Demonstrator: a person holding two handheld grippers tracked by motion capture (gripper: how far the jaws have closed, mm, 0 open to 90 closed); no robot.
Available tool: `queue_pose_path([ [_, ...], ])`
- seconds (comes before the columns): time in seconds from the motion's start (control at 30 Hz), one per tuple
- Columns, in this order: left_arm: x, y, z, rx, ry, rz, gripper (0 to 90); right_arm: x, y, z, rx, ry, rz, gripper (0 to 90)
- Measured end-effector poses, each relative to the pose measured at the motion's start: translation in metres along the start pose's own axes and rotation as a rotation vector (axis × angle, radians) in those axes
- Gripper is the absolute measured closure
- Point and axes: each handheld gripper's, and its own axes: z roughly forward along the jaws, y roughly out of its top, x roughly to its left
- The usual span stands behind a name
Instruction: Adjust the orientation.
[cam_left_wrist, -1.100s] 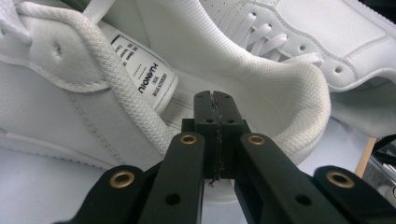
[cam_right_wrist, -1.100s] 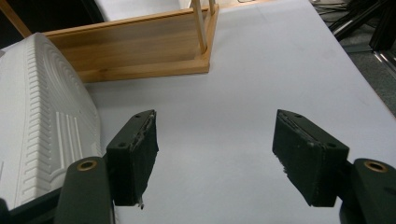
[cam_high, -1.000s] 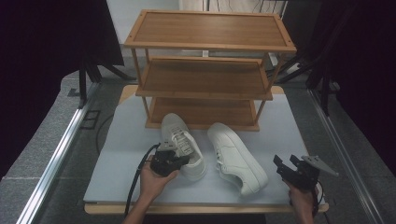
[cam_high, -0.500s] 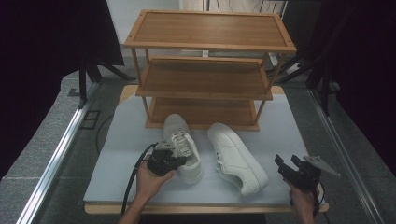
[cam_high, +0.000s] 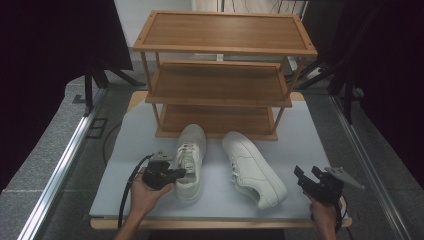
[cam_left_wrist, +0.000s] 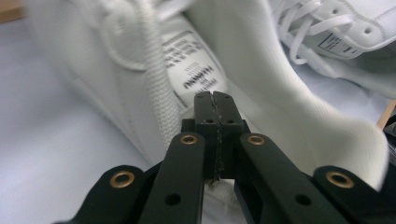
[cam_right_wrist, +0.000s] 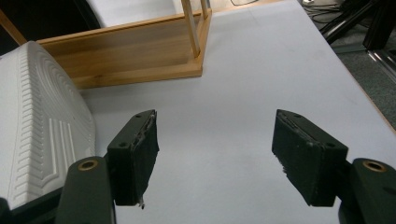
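Slip risk: left gripper (cam_left_wrist: 215, 135) fingers pinch thin collar of upright shoe (cam_high: 190, 159).
Collar may slide out when lifted; right gripper (cam_right_wrist: 215, 156) spread, idle.

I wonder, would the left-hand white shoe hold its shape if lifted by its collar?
Probably mostly. The shoe looks light, with a firm moulded sole, but its fabric collar seems soft and may fold. Gripped there by the left tongs, its toe would likely droop.
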Motion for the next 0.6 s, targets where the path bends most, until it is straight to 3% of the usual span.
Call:
queue_pose_path([
  [0.2, 0.022, -0.009, -0.017, 0.001, 0.028, -0.031, 90.0, 0.002, -0.001, 0.001, 0.005, -0.001, -0.005, 31.1],
  [0.3, 0.033, -0.012, -0.023, -0.01, 0.0, -0.065, 90.0, 0.002, -0.001, 0.002, 0.007, 0.0, -0.004, 31.1],
  [0.37, 0.033, -0.013, -0.023, -0.019, -0.031, -0.066, 90.0, 0.003, -0.001, 0.002, 0.008, 0.001, -0.006, 31.1],
  [0.43, 0.03, -0.013, -0.023, -0.025, -0.029, -0.055, 88.9, 0.004, -0.002, 0.003, 0.009, 0.004, -0.01, 31.1],
  [0.5, 0.03, -0.013, -0.025, -0.044, -0.06, -0.073, 84.3, 0.006, -0.001, 0.003, 0.004, 0.008, -0.017, 31.1],
  [0.6, 0.023, -0.013, -0.026, -0.067, -0.047, -0.062, 76.2, 0.009, 0.0, 0.001, -0.008, 0.015, -0.025, 31.9],
])
